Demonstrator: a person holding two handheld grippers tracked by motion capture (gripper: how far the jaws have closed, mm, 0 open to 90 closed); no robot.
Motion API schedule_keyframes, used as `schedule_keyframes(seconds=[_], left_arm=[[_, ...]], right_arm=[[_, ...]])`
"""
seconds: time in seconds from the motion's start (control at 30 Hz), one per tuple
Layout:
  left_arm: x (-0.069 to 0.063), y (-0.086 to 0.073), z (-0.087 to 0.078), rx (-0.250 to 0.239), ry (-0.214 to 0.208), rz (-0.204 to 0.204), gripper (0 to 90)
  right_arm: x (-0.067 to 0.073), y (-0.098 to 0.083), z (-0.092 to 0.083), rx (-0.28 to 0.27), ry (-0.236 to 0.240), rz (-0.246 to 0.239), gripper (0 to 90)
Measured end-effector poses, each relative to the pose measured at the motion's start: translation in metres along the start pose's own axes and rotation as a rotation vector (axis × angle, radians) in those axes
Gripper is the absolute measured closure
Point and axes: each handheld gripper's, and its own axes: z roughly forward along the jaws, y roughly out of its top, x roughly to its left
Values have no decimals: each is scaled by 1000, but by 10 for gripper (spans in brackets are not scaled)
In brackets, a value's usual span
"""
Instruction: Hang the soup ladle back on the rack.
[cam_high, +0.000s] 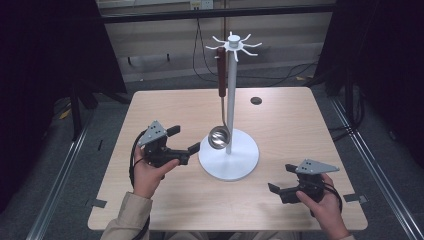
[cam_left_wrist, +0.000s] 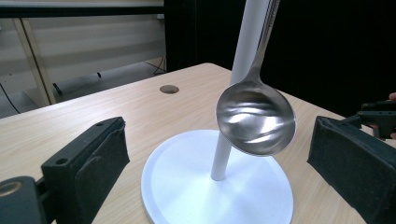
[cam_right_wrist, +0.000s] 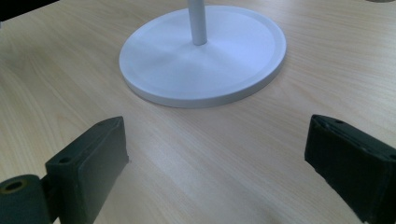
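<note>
Jaws wide on both, left gripper (cam_high: 182, 140) empty just left of the steel ladle with brown handle (cam_high: 218, 136) hanging on the white hook stand (cam_high: 230, 159), mid-bench, right gripper (cam_high: 281, 179) empty, near right.

ladle (cam_high: 218, 136) hangs on stand (cam_high: 229, 159), probably clear of base.

Ladle (cam_high: 219, 120) hangs on stand (cam_high: 230, 150); left gripper (cam_high: 184, 140) near, jaws apart.
</note>
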Motion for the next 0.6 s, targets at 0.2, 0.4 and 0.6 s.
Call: schedule_keyframes(seconds=[0.2, 0.4, 0.6], left_arm=[[3, -7, -1, 20, 5, -5, 45], [7, -15, -2, 48, 21, -12, 45], [11, -24, -3, 57, 21, -20, 45]], right_arm=[[0, 0, 0, 3, -4, 0, 51], [0, -2, 0, 10, -2, 4, 51], [1, -2, 1, 9, 1, -4, 51]])
